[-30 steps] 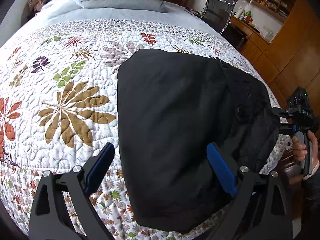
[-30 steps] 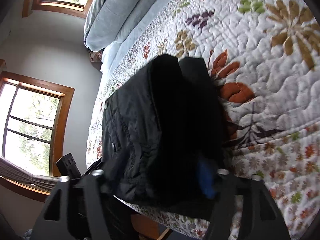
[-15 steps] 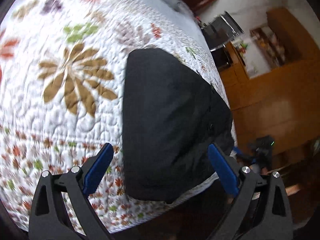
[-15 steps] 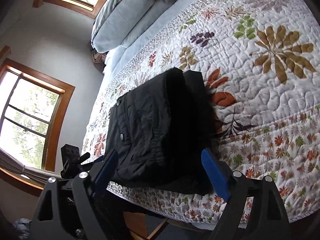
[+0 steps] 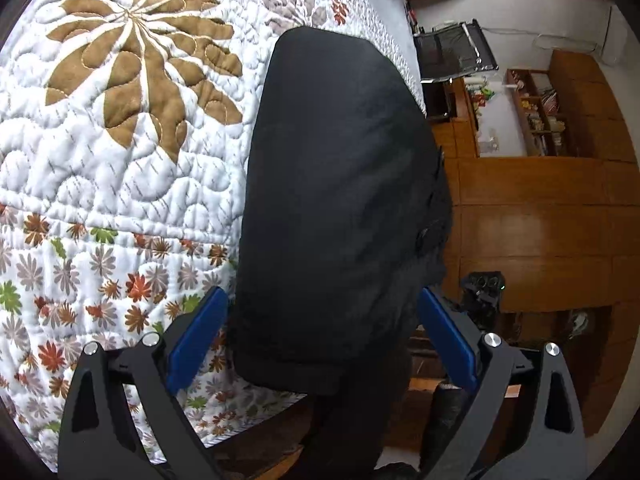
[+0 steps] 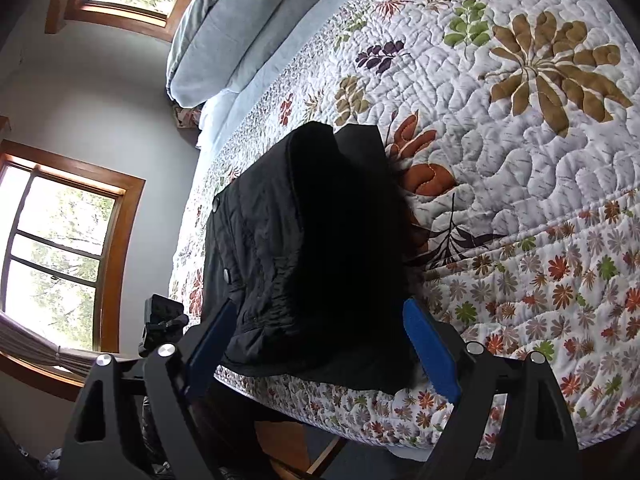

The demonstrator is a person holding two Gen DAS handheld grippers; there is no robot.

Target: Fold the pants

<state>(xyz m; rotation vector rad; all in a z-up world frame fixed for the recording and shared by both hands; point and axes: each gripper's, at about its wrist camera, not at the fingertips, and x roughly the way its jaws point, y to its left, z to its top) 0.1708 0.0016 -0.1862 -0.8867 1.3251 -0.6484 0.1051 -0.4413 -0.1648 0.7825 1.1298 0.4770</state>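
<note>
Letting go — the right gripper [image 6: 316, 348] now stands wide, off the folded black pants [image 6: 312, 248] at the quilt's [image 6: 520, 184] six-o'clock edge; the left gripper [image 5: 322, 340] gapes empty too. Folding looks finished, probably.

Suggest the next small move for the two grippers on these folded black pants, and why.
Probably back both grippers away. The black pants already lie as a compact folded stack at the edge of the quilt, and the left gripper and right gripper stand open around its near edge, pads not pressing, so nothing seems left to fold.
</note>
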